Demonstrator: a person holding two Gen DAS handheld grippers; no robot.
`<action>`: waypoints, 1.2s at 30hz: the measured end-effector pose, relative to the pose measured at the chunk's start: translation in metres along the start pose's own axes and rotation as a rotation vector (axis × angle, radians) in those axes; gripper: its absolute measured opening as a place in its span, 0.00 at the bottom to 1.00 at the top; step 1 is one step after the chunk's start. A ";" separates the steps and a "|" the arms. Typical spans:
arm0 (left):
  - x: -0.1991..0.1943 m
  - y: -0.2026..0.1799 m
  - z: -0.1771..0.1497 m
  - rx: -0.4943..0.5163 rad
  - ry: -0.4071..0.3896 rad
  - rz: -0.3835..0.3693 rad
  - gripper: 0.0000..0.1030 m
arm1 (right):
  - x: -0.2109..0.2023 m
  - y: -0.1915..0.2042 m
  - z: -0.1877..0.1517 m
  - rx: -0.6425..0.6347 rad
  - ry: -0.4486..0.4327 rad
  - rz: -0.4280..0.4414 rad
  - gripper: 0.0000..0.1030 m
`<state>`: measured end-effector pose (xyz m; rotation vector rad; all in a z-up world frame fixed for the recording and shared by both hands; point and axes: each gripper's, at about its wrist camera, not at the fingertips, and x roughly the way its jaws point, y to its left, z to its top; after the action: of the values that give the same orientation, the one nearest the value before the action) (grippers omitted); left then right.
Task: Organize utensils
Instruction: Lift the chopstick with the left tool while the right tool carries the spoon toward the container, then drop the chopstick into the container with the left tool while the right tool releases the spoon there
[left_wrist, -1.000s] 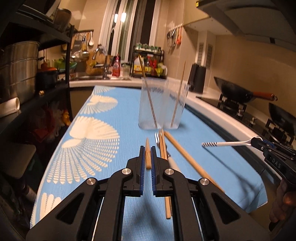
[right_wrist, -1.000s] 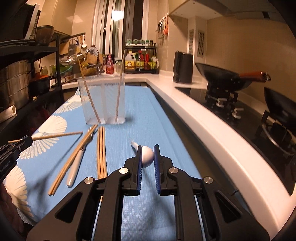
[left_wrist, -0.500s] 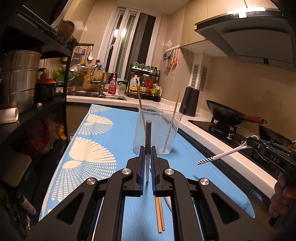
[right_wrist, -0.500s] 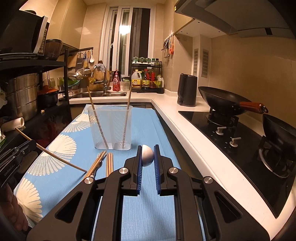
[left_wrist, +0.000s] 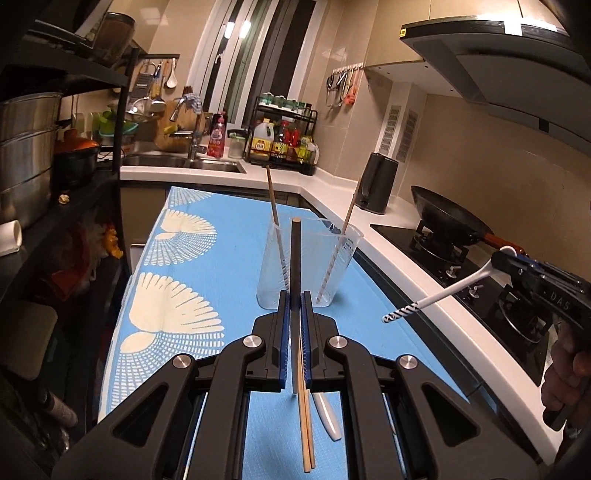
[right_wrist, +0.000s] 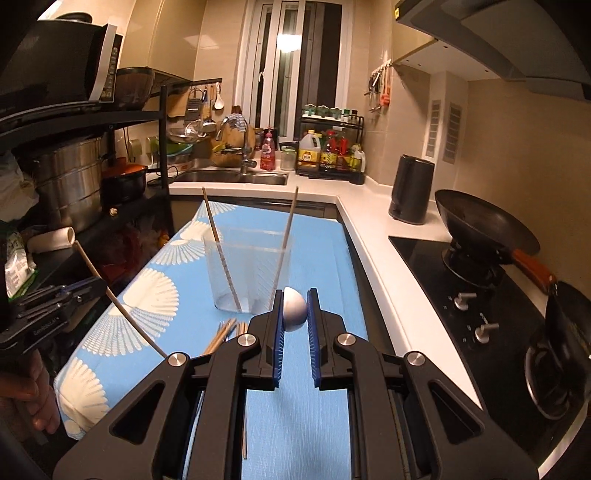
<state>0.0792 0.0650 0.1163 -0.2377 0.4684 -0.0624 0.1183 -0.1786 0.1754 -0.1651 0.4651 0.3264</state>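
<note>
My left gripper (left_wrist: 294, 314) is clamped on a single chopstick (left_wrist: 294, 258), which stands nearly upright between the blue pads, its dark end level with the rim of the clear cup (left_wrist: 308, 266) beyond it. My right gripper (right_wrist: 295, 314) is closed on the bowl of a white spoon (right_wrist: 294, 309); from the left wrist view its handle, striped black and white at the tip, slants down and away over the edge of the worktop (left_wrist: 391, 236). The cup stands on the blue shell-patterned cloth (left_wrist: 221, 236) and already holds two chopsticks leaning outward against opposite sides. Below my left gripper a pair of chopsticks (left_wrist: 306, 424) lies flat on the cloth, with a white utensil handle (left_wrist: 327, 417) just beside it; more chopsticks (right_wrist: 225, 332) lie near the base of the cup in the right wrist view. To the right of the cloth are a black kettle (right_wrist: 410, 190), a hob (right_wrist: 480, 295) and a wok (right_wrist: 480, 225) on its burner. A dark shelf rack (left_wrist: 74, 177) with steel pots stands close along the left edge of the cloth.
</note>
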 end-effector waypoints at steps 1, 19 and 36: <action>0.001 0.000 0.006 0.003 0.009 0.002 0.06 | 0.001 -0.001 0.009 -0.002 0.001 0.010 0.12; 0.032 -0.017 0.157 0.043 -0.119 -0.055 0.06 | 0.063 0.009 0.128 -0.127 -0.071 0.084 0.12; 0.181 0.007 0.118 -0.021 0.197 -0.015 0.06 | 0.208 0.015 0.099 -0.111 0.297 0.122 0.12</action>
<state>0.2941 0.0760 0.1373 -0.2568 0.6634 -0.0957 0.3297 -0.0857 0.1645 -0.2958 0.7532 0.4500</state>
